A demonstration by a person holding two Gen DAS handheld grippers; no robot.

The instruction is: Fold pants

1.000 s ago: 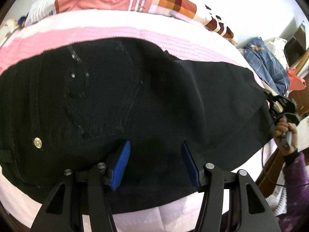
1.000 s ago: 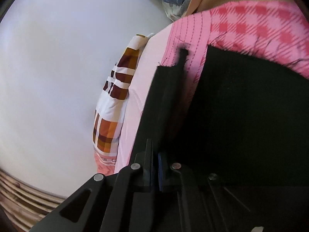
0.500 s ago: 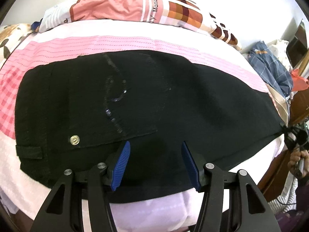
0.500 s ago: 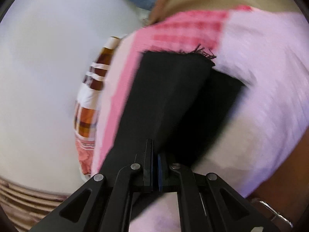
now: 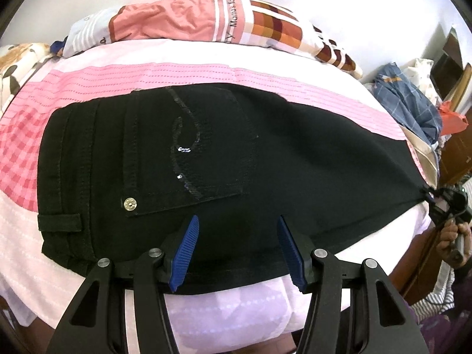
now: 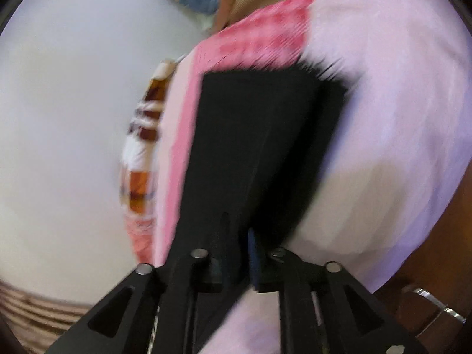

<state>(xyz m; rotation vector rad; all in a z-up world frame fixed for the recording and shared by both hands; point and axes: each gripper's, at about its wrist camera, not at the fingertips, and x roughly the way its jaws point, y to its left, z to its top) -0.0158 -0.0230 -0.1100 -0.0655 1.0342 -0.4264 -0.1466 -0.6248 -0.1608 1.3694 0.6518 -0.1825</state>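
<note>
Black pants (image 5: 265, 162) lie stretched flat across the pink bed cover (image 5: 177, 73), waistband at the left, back pocket with a sequin swirl facing up. My left gripper (image 5: 237, 221) hovers open over the pants' near edge, with nothing between its blue pads. At the far right a hand holds my right gripper (image 5: 448, 203) at the leg hem. In the blurred right wrist view the pants (image 6: 259, 135) run away from my right gripper (image 6: 239, 227). Its jaws are opening, slightly parted, with the black cloth still between them.
A patchwork quilt (image 5: 206, 20) lies along the bed's far side by the white wall. A pile of clothes (image 5: 407, 103) and wooden furniture stand off the right end. The pale pink bed cover (image 6: 383, 88) extends beyond the hem.
The pants went from bunched close under my left gripper to lying flat and stretched out. My right gripper drew the leg end outward, and its jaws have parted from fully shut.
</note>
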